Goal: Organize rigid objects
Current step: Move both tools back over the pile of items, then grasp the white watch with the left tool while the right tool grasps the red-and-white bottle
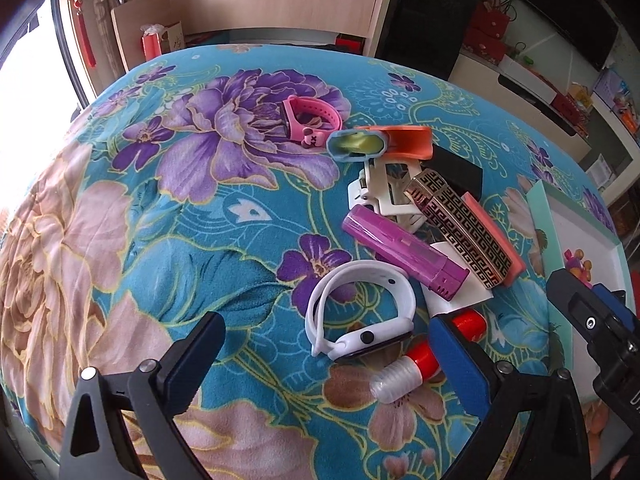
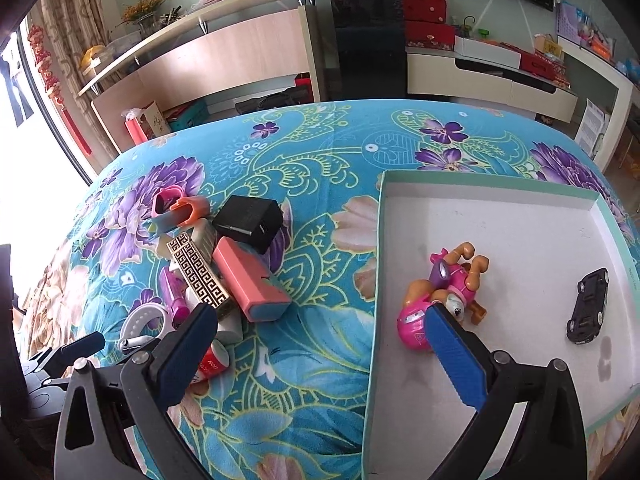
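both my grippers are wide apart, holding nothing. left gripper (image 1: pixel 326 354) hovers over the white watch (image 1: pixel 360 312) in the pile, right gripper (image 2: pixel 320 344) by the tray (image 2: pixel 500 192) with the pup toy (image 2: pixel 440 288).

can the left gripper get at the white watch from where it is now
Probably yes: the left gripper is open, and the white watch lies just ahead between its fingers, uncovered. The red tube beside it crowds the right finger.
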The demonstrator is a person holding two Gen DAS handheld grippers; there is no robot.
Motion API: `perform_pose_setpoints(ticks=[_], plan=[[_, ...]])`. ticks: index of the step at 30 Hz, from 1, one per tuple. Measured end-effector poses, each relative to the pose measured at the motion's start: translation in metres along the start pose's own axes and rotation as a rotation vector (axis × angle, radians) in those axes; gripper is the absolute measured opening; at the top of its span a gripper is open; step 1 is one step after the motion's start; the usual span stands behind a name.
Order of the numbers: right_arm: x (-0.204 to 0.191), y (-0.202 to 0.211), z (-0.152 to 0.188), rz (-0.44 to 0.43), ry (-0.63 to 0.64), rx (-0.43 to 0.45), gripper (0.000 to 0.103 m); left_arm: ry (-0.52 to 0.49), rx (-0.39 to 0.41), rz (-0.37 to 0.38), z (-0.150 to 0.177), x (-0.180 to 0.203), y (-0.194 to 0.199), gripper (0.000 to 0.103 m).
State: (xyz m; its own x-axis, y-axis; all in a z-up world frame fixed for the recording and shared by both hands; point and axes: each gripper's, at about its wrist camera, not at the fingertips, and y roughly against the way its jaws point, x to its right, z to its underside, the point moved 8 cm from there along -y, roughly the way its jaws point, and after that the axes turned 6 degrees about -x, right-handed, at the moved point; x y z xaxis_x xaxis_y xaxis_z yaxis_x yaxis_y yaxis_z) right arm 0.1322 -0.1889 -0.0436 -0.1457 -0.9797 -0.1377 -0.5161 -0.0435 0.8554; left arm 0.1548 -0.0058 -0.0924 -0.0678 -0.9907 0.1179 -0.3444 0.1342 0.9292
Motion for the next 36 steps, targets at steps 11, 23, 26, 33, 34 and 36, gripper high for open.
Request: perform_pose_setpoints(ticks=[11,23,26,33,34,36], plan=[[-0.001,0.000,0.001,0.006,0.007,0.002,0.103,-0.016,0.011,0.045,-0.002,0.009,-0.001,0.074],[-0.006,-0.001,0.003,-0.019,0.021,-0.011,0.103,0.041,0.040,0.041,-0.004,-0.012,0.014,0.058],[-0.017,-0.001,0.007,-0.047,0.058,-0.025,0.103,0.097,0.050,0.007,-0.005,-0.033,0.019,0.058],[-0.058,-0.008,0.024,-0.085,0.217,-0.067,0.103,0.195,0.077,-0.033,-0.008,-0.066,0.030,0.058],[-0.063,-0.010,0.028,-0.090,0.241,-0.079,0.103,0.201,0.078,-0.034,-0.008,-0.068,0.030,0.058],[-0.073,-0.016,0.035,-0.096,0.281,-0.104,0.103,0.207,0.079,-0.034,-0.007,-0.070,0.031,0.058]])
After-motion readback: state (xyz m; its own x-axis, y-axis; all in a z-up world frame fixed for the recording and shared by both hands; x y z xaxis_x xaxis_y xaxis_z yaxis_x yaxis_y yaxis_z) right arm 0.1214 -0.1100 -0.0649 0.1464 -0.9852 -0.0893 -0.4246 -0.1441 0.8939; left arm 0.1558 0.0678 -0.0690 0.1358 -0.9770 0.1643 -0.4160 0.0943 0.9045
